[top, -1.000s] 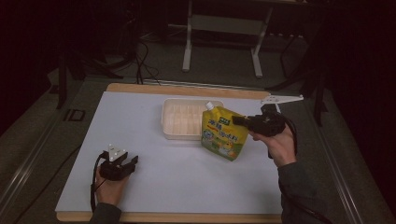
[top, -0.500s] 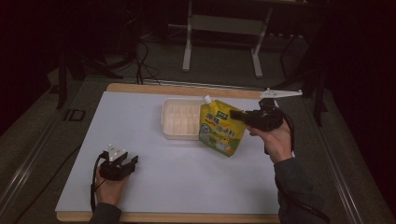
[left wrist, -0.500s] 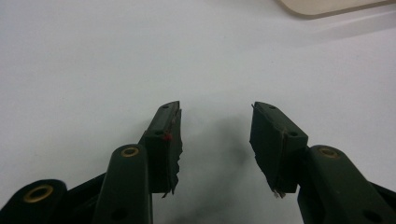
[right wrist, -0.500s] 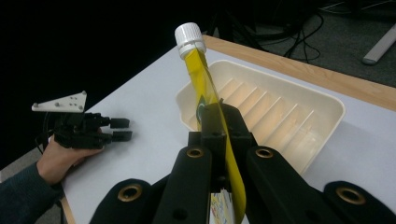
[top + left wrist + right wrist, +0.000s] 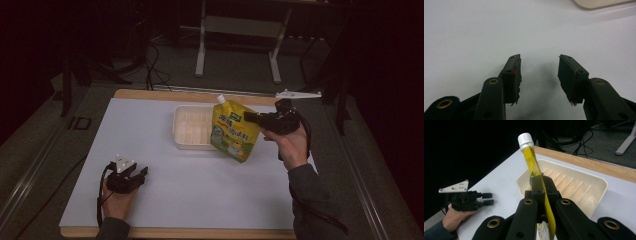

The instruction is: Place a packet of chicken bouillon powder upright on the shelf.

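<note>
A yellow spout pouch [image 5: 234,134] with a white cap [image 5: 220,99] hangs in the air over the right end of a cream ribbed tray [image 5: 186,131]. My right gripper [image 5: 251,119] is shut on the pouch's side edge, coming in from the right. In the right gripper view the black jaws [image 5: 541,182] pinch the thin yellow pouch [image 5: 533,165] below its cap [image 5: 525,140], above the tray [image 5: 586,195]. My left gripper [image 5: 134,176] rests on the white table near the front left, open, with nothing between its jaws [image 5: 539,72].
The white tabletop [image 5: 200,190] has a wooden rim [image 5: 150,94] at the back. A tray corner [image 5: 599,3] lies ahead of the left gripper. Dark floor, cables and a metal stand [image 5: 237,25] lie beyond the table.
The right gripper has lifted the pouch slightly and carried it a little to the left, toward the tray. The left hand has stayed where it was.
</note>
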The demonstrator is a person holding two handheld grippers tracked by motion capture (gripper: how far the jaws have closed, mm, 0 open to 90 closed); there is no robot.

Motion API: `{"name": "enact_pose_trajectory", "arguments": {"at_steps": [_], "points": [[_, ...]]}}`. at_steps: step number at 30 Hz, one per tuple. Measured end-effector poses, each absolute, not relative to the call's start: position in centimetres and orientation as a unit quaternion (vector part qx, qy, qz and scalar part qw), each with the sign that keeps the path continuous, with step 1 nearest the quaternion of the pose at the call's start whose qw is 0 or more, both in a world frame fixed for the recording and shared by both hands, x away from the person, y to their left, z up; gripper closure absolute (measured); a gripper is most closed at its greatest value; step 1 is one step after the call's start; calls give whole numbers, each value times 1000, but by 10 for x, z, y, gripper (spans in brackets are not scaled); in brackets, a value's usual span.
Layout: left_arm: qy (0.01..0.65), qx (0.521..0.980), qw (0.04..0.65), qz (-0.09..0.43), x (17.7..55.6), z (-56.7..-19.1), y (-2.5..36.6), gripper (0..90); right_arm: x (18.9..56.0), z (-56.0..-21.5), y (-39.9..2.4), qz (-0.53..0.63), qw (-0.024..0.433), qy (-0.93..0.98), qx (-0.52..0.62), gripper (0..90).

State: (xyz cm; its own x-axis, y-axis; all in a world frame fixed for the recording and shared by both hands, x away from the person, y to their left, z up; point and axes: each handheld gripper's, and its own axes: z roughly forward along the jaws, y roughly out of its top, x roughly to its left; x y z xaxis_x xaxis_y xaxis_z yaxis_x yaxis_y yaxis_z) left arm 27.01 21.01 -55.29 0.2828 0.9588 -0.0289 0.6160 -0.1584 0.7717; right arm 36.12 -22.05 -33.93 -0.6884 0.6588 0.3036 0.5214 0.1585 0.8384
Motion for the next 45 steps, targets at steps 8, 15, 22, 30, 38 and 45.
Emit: {"name": "enact_pose_trajectory", "arguments": {"at_steps": [8,15,22,30,38,45], "points": [[547,720,349,245,270,-553,210,536,367,-339,-218,526,66,747,402,900],[547,720,350,245,270,-553,210,536,371,-337,-215,530,71,737,414,900],[547,720,351,245,270,-553,210,536,373,-337,-212,536,80,728,421,900],[547,720,350,246,270,-553,210,536,378,-335,-211,545,90,708,441,900],[547,720,349,244,270,-553,210,536,387,-334,-209,559,96,678,468,900],[548,718,353,245,270,-553,210,536,392,-337,-205,568,95,654,490,900]]}}
